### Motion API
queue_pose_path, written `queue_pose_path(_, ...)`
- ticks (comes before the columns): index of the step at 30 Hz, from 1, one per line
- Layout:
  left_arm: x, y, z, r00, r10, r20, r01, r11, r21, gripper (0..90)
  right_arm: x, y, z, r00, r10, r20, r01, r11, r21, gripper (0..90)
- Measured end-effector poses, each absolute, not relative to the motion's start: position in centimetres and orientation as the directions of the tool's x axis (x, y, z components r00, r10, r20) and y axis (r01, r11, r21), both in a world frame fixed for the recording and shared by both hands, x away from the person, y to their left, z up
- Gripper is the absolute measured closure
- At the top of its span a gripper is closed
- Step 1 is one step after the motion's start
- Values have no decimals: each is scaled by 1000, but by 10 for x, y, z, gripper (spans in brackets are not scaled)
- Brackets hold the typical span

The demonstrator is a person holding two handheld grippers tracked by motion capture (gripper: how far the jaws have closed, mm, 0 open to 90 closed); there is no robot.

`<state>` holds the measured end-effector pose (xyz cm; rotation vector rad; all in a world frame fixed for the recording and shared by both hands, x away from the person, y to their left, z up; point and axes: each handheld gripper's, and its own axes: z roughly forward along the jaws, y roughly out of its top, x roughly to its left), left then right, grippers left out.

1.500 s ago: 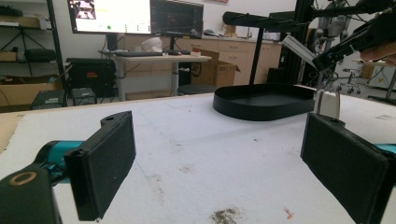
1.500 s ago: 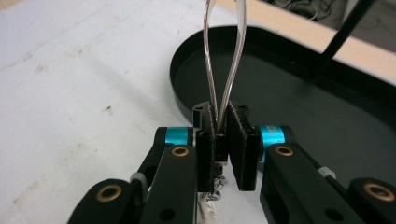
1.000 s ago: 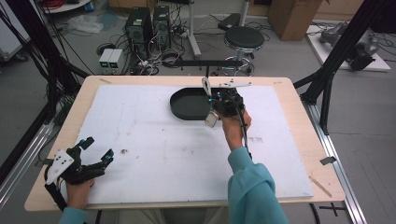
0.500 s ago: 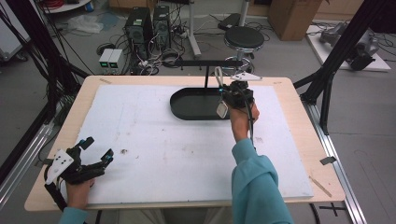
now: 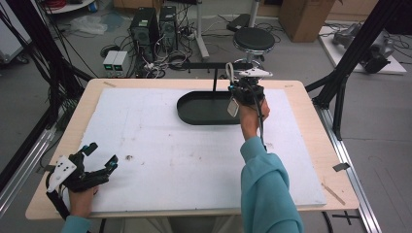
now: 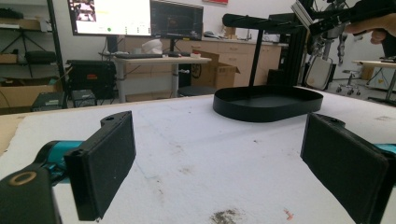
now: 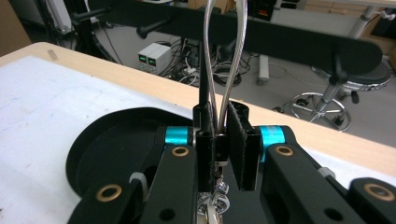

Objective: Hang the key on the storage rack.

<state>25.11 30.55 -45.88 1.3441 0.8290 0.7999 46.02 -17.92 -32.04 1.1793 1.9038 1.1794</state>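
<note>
Rightward since the earlier frame, the right gripper (image 5: 241,86) now hangs above one black oval tray (image 5: 204,114) at upper centre, jaws clamped on one silver wire loop (image 7: 223,56); the left gripper (image 5: 99,160), lower left, gapes empty.

Right gripper (image 5: 232,80), jaws clamped on a silver wire loop (image 7: 223,56) with a white tag (image 5: 233,107) hanging below it, has shifted from over the middle of the black tray (image 5: 194,104) toward the tray's right end and the far table edge, rising slightly, closer to the black stand's bar (image 5: 214,65).
</note>
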Motion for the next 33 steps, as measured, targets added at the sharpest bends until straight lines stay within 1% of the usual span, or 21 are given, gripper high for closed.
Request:
queue_pose_path(10,251,306,-459,492,869,-55,-13,71,997,107,473,-170,-314,-411,910,-57,373,225,900,822)
queue_pose_path(18,251,306,-459,491,869,-55,-11,69,998,107,478,-169,-320,-394,916,-78,397,246,884,822)
queue_pose_path(33,252,306,-459,492,868,-59,-11,75,997,107,489,-166,-334,-374,926,-57,437,231,869,821)
